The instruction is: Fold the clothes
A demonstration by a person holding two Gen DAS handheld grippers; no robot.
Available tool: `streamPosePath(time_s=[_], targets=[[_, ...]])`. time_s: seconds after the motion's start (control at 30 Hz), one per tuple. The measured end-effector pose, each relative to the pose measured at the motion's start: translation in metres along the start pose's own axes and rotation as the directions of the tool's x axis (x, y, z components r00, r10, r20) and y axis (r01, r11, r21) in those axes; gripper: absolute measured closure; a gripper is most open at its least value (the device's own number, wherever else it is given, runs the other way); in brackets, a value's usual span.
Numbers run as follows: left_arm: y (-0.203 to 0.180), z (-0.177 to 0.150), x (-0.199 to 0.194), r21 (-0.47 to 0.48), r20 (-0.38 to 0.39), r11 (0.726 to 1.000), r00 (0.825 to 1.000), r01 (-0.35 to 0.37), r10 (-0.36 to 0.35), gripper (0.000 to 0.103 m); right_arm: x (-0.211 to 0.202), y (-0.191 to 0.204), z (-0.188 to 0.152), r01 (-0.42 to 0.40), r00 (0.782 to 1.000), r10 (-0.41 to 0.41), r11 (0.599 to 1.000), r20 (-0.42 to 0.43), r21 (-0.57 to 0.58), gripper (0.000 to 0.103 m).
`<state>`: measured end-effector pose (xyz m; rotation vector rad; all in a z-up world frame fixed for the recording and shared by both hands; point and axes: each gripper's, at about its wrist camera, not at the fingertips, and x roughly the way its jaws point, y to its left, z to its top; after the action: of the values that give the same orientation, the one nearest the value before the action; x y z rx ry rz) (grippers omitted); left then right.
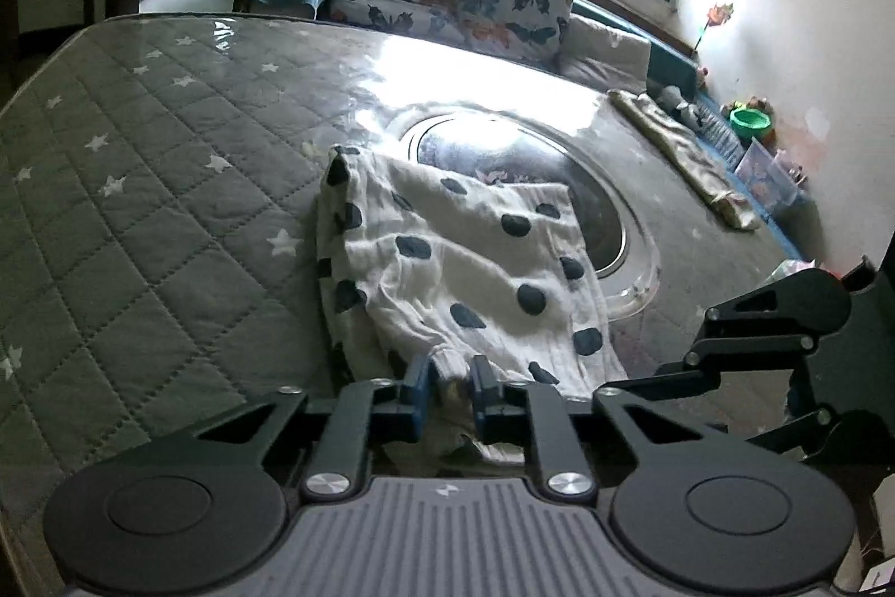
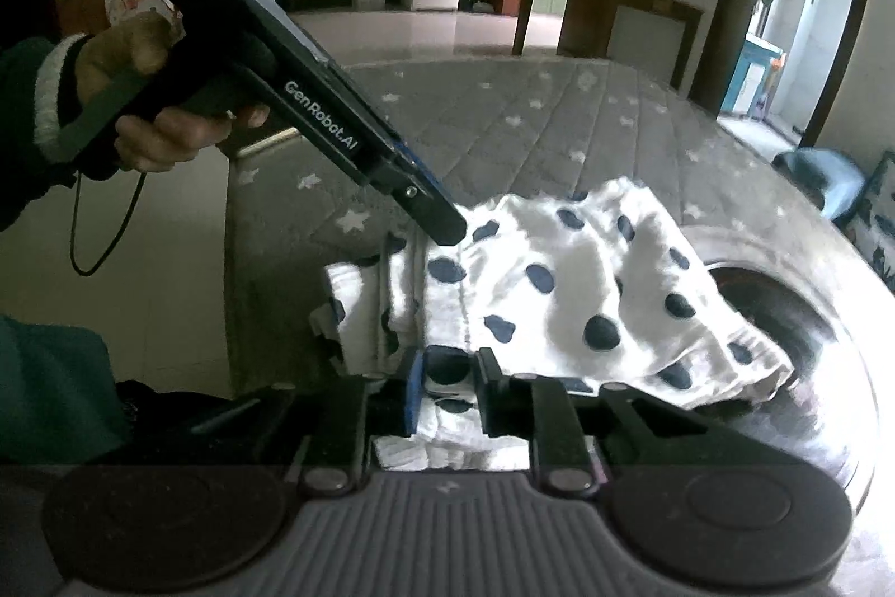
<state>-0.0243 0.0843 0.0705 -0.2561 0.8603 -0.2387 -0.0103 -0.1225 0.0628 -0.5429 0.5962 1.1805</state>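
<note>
A white garment with dark blue dots (image 1: 464, 261) lies bunched on a table under a clear sheet. My left gripper (image 1: 450, 387) is shut on the garment's near edge. In the right wrist view the garment (image 2: 565, 295) is partly folded, and my right gripper (image 2: 447, 387) is shut on its near edge. The left gripper (image 2: 442, 228) shows there too, held by a hand, its tip pinching the cloth's left side. The right gripper's linkage (image 1: 772, 345) shows at the right of the left wrist view.
The table has a grey quilted star-pattern cover (image 1: 140, 205) and a round glass turntable (image 1: 559, 183). A beige cloth (image 1: 682, 155) lies at the far right. A butterfly-print cushion (image 1: 447, 4) sits behind on a bench. The table's edge (image 2: 229, 261) runs left of the garment.
</note>
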Motion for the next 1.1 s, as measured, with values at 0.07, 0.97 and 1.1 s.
streamPosePath(time_s=[0.07,0.97,1.1], targets=[[-0.004,-0.002,-0.006,0.016,0.012,1.0,1.0,0.009,-0.01,0.088,-0.009,0.0,0.001,0.002,1.0,-0.002,1.0,0.005,-0.003,0.085],[0.003,-0.008,0.0,0.006,-0.034,1.0,0.999,-0.03,0.03,0.055,0.012,0.033,0.004,0.048,0.997,-0.061,0.975,-0.053,-0.217,0.067],[0.002,-0.009,0.001,0.007,-0.045,1.0,0.999,-0.024,0.024,0.055,0.016,0.034,0.002,0.06,0.995,-0.078,0.971,-0.069,-0.233,0.067]])
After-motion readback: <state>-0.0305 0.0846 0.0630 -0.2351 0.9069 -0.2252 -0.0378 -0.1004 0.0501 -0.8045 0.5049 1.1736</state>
